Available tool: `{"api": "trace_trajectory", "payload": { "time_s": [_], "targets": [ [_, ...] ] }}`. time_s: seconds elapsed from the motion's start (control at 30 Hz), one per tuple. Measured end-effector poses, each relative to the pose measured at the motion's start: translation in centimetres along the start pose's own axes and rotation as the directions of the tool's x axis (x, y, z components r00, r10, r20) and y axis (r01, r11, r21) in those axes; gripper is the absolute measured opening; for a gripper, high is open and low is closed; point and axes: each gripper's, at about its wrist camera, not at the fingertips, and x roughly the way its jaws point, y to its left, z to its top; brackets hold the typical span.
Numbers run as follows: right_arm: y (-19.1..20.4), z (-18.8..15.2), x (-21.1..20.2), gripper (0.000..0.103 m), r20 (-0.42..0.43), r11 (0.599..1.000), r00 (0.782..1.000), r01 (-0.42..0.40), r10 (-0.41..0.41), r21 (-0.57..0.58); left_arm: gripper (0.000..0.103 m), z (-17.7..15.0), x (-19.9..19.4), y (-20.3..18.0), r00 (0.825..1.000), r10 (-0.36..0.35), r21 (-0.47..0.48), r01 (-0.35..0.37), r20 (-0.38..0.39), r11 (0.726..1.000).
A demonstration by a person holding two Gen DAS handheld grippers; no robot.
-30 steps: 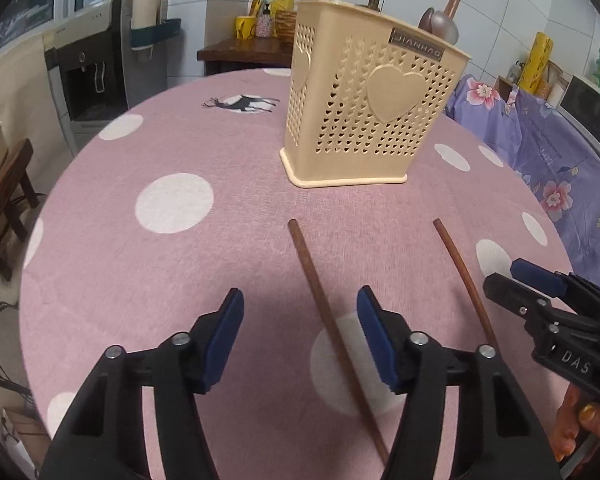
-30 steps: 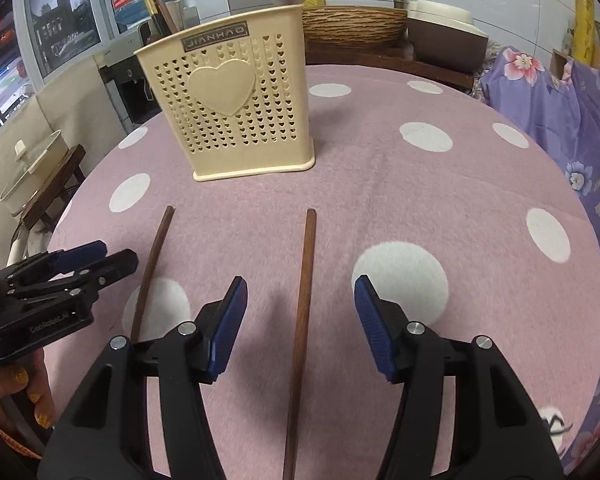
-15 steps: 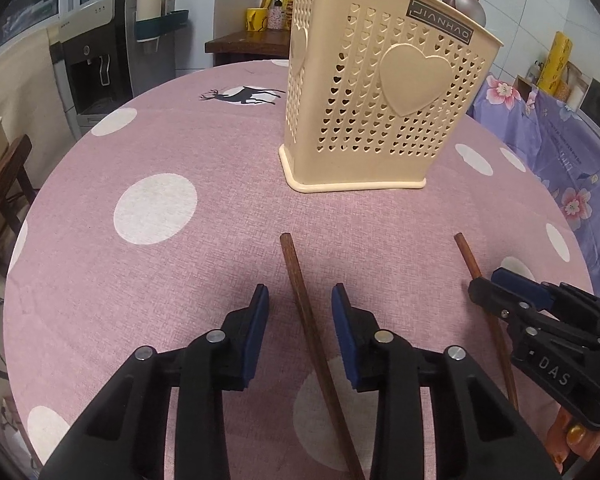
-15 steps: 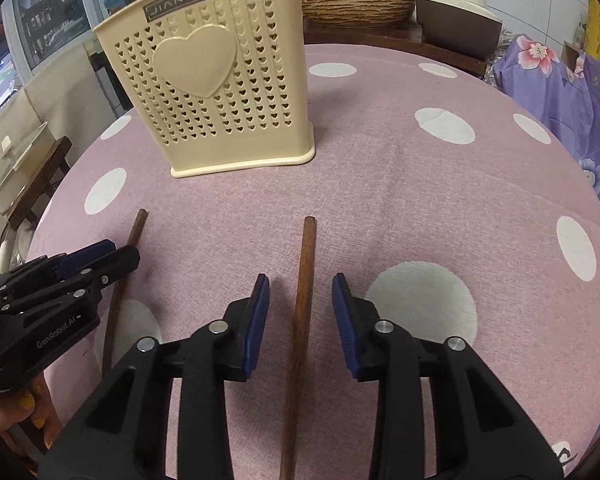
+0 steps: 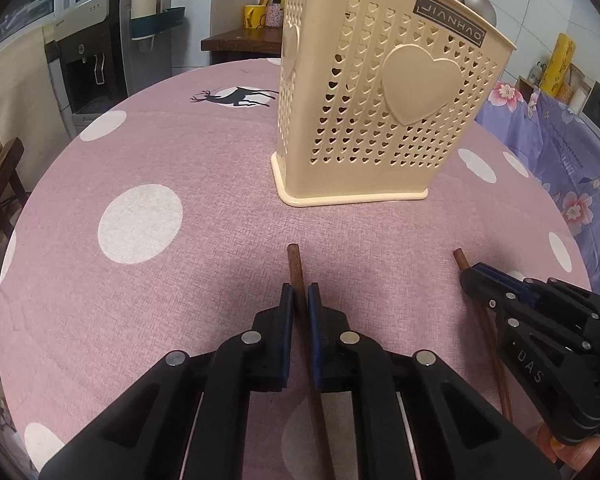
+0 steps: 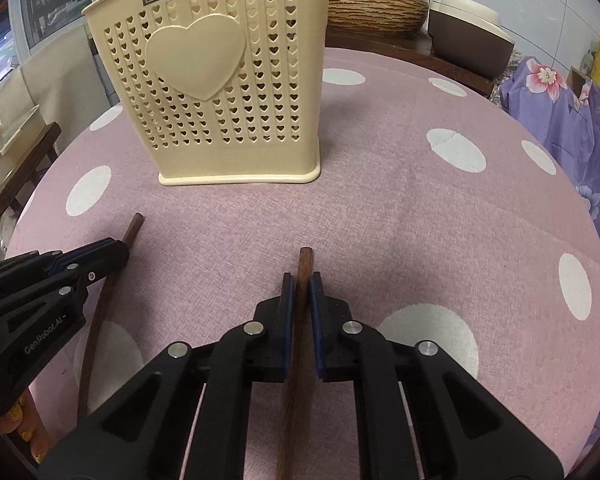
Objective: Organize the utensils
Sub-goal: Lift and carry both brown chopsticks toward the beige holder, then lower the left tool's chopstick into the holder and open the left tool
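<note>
Ahead, the cream holder stands clear; left fingers and right fingers each pinch a chopstick.

Left tongs pinch a chopstick; utensil holder ahead.

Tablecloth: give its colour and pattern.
The tablecloth is pink with white polka dots, clearest in the right wrist view.

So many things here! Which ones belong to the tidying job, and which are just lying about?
Part of the job:
left chopstick, in the left gripper
right chopstick, in the right gripper
cream holder

Just lying about:
woven basket
yellow mug
water dispenser
</note>
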Motion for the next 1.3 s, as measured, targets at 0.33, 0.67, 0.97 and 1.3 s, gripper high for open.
{"api": "trace_trajectory", "payload": {
  "time_s": [0.33,0.67,0.97,1.3],
  "targets": [
    [-0.8,-0.1,-0.3,0.008,0.008,0.998,0.999,-0.033,0.033,0.044,0.008,0.2,-0.2,0.6,0.999,-0.040,-0.026,0.040,0.009,0.999],
    [-2.3,0.5,-6.5,0.008,0.146,0.989,0.985,-0.104,0.088,0.102,0.007,1.3,-7.5,1.6,0.976,-0.135,-0.021,0.140,0.171,0.990],
    [-3.7,1.2,-17.2,0.008,0.345,0.979,0.927,-0.185,0.144,0.088,0.007,2.5,-17.2,2.1,0.913,-0.221,0.046,0.219,0.343,0.975],
    [-2.9,2.2,-20.2,0.008,0.394,0.978,0.907,-0.194,0.149,0.077,0.007,3.3,-18.2,1.4,0.896,-0.217,0.072,0.205,0.388,0.976]
  ]
}}
